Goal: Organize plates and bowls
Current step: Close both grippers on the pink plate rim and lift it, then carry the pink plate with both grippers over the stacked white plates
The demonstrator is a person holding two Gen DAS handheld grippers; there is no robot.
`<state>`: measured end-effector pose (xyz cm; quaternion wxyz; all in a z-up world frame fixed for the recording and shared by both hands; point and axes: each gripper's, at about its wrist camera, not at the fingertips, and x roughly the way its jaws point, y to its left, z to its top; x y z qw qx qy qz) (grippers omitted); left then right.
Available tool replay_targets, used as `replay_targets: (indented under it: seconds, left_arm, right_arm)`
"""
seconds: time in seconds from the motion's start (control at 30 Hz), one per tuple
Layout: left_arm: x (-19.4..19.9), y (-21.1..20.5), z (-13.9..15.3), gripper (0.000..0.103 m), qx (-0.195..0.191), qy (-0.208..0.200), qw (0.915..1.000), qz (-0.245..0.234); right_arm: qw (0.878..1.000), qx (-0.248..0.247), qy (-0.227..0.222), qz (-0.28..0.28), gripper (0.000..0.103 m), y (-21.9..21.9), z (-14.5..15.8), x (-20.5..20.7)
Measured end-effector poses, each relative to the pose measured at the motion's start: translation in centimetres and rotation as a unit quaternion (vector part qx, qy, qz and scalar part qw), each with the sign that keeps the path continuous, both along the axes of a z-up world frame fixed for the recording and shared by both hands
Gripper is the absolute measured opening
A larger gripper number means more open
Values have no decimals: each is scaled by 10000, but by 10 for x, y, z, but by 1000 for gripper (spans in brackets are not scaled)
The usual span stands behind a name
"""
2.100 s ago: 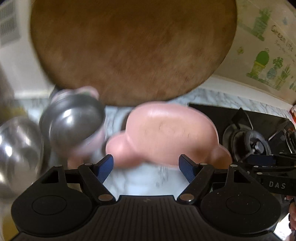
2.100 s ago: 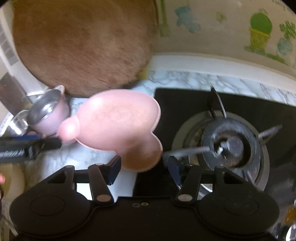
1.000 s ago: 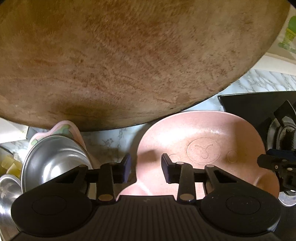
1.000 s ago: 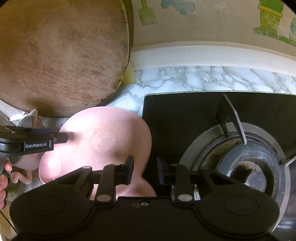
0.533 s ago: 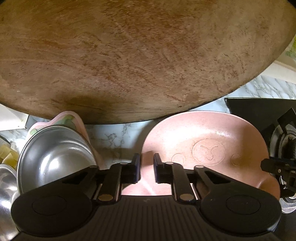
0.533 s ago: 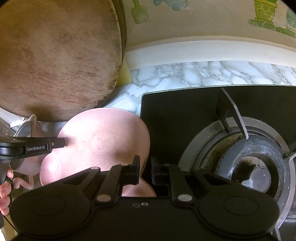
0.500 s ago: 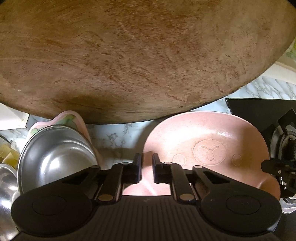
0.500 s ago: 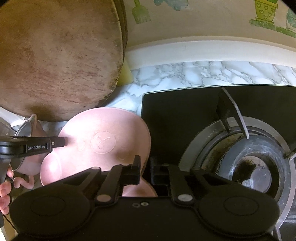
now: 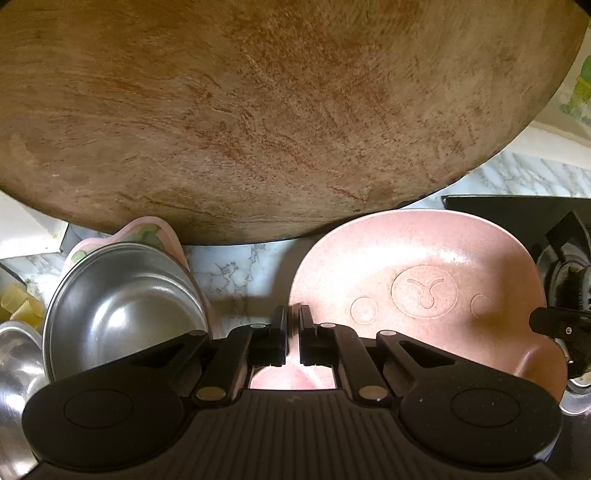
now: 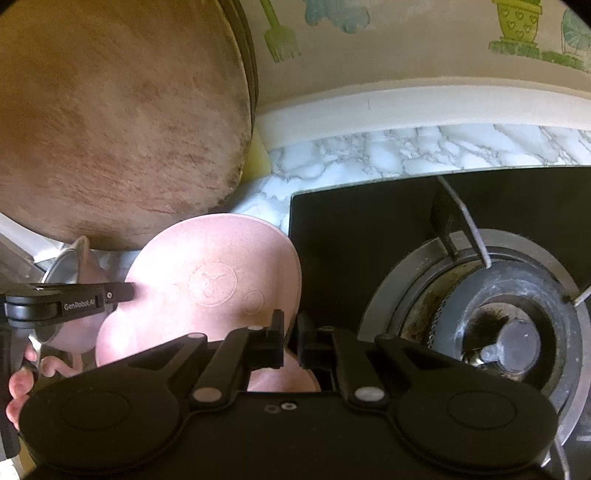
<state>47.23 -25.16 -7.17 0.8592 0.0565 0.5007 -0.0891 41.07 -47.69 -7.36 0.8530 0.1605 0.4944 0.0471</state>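
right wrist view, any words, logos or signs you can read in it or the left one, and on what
"GenRobot.AI": white print on the left gripper, seen from the side in the right wrist view.
No letters, only an embossed face (a nose-and-mouth sign in a circle, a small circle each side): on the pink plate.
Wall sticker: drawings of potted plants, no readable words.
Nothing else legible in either view.

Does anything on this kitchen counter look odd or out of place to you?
Yes: the pink plate sits partly over the black stove edge instead of fully on the marble counter. Both claws, left and right, are pinching its rim.
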Motion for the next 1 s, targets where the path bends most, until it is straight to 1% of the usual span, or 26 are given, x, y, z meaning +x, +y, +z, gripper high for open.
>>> replay_targets:
  seconds: [0.2,0.37,0.5,0.63,0.7,0.9,1.0]
  left_arm:
    - [-21,15,12,5,-268,-140,9995,73]
    - [-42,29,23,5,-439,-391,9982,120]
    - [-60,42,39,5,-712,-541,9959,143]
    - [-82,53,59,5,-916,-681,9934,113]
    - [-88,52,65,5,-953,-744,9926,105]
    - [-138,84,99,5,-1063,-958,9897,74]
    - [-165,105,109,5,-1072,-1108,9880,111]
  right_arm:
    - [9997,74,-236,31,7,-2,19,-17]
    - [9986,194,-489,58,5,1,36,-31]
    - [9969,122,-766,162,5,6,58,-47]
    - [9953,114,-934,208,5,10,79,-65]
    - [9949,122,-979,199,5,11,88,-74]
    - [9934,184,-1092,311,5,33,114,-105]
    - [9922,192,-1171,389,5,52,127,-123]
